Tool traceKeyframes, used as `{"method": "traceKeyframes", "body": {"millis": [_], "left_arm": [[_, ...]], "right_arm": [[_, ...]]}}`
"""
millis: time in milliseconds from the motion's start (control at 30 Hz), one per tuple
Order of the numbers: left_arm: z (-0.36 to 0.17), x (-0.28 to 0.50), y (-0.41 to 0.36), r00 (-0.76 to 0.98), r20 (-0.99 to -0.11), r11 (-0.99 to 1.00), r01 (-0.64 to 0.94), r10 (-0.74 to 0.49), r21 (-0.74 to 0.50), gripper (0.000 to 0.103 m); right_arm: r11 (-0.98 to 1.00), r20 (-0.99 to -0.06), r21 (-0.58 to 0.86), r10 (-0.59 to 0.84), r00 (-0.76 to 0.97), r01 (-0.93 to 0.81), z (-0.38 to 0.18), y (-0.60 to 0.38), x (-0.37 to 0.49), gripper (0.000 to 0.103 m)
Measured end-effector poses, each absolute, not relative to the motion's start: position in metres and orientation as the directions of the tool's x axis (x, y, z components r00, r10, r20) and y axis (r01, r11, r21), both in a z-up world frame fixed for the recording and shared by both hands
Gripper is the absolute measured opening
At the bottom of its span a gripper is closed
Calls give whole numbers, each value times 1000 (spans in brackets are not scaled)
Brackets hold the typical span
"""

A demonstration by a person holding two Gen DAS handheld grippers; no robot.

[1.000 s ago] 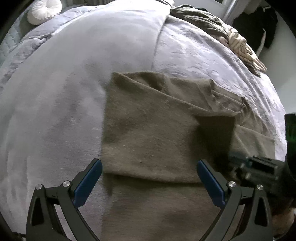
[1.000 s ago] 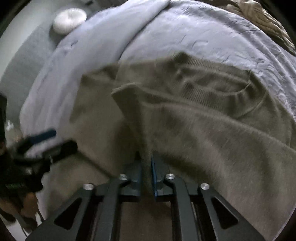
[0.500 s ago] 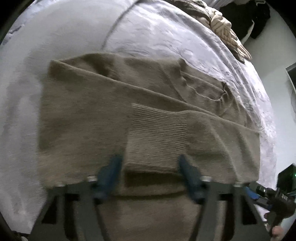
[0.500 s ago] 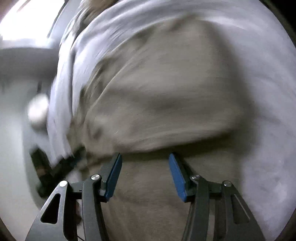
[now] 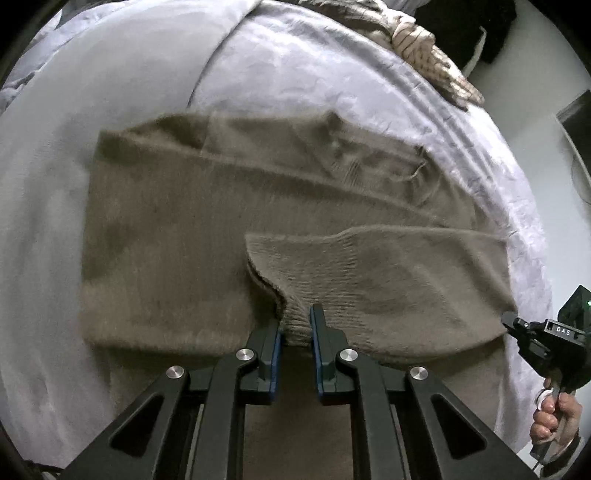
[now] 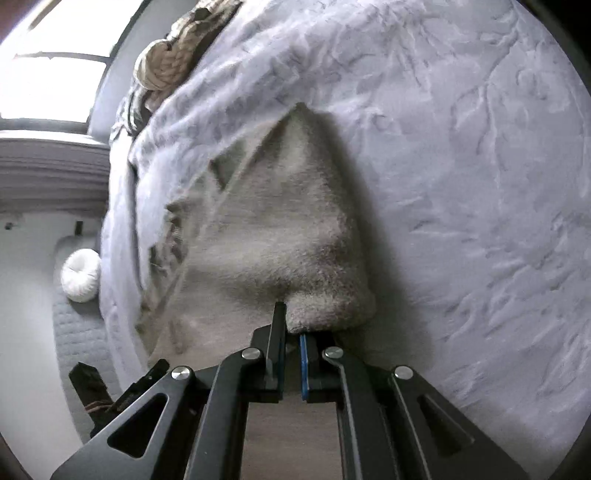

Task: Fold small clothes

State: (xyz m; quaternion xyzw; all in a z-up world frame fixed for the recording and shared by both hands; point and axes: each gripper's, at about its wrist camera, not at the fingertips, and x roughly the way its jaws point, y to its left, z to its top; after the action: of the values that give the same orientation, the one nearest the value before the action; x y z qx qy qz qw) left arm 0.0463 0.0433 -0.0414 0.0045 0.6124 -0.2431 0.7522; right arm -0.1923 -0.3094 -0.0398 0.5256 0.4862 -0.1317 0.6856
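Observation:
An olive-brown knitted sweater [image 5: 166, 240] lies flat on the pale grey bed cover [image 5: 92, 92], with one sleeve folded across its body. In the left wrist view my left gripper [image 5: 295, 321] is closing its jaws, and the sleeve's ribbed cuff [image 5: 306, 266] is bunched and pinched between the blue pads. At that view's right edge a hand holds my right gripper [image 5: 517, 328] at the sweater's right corner. In the right wrist view my right gripper [image 6: 291, 326] is shut on a rounded folded edge of the sweater [image 6: 277, 221].
A beige cable-knit garment [image 5: 424, 48] is heaped at the far side of the bed and also appears as a cable-knit garment [image 6: 166, 62] in the right wrist view. A white round cushion [image 6: 81, 269] lies off the bed. Dark clothes [image 5: 480, 22] hang by the wall.
The left jaws went from wide open to pinching the sleeve cuff. The right gripper swung across to the sweater's right side, rolled over, opened briefly and shut on the folded edge.

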Motion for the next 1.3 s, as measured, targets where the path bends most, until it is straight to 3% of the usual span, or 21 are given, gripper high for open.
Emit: {"method": "traceKeyframes", "body": {"millis": [133,300,367,500,633,767,800,833,867,1033,1167,1300], "left_arm": [[-44,45,56,171,-942,904,373,-289,-209,15],[-29,51,78,234,-947,917,379,-222,-121,15],[-21,53,82,249,-942,918,379,-224,-118,15],[-10,56,67,263,-930,904,406,-256,-134,15],[-14,50,38,247,-928,886,440,-279,-150,15],[-24,49,21,230,-932,882,445,-279,-154,15],[-29,49,18,225,-936,884,443,-271,-150,15],[-33,48,17,221,-940,886,441,-261,-142,15],[-36,48,15,220,-943,889,438,-248,-132,15],[-47,47,13,229,-953,894,441,-200,-82,15],[-55,49,7,235,-955,894,444,-183,-62,15],[-56,51,9,231,-955,896,439,-186,-69,15]], "right_arm": [[448,-820,570,351,451,689,-45,-305,-193,9],[544,-834,550,395,385,634,-20,-290,-194,33],[577,-834,551,365,413,602,-4,-292,-197,36],[571,-835,534,243,494,623,13,-323,-192,53],[497,-833,541,207,512,679,-10,-357,-179,53],[427,-806,591,266,529,684,-38,-376,-164,53],[395,-786,618,303,539,679,-46,-379,-160,49],[384,-771,637,326,548,668,-48,-379,-157,34],[412,-769,639,337,543,650,-44,-376,-152,8],[762,-884,374,120,451,529,5,-342,-127,8],[813,-947,209,31,319,544,-21,-342,-118,8],[771,-949,208,10,314,603,-25,-350,-131,10]]}}
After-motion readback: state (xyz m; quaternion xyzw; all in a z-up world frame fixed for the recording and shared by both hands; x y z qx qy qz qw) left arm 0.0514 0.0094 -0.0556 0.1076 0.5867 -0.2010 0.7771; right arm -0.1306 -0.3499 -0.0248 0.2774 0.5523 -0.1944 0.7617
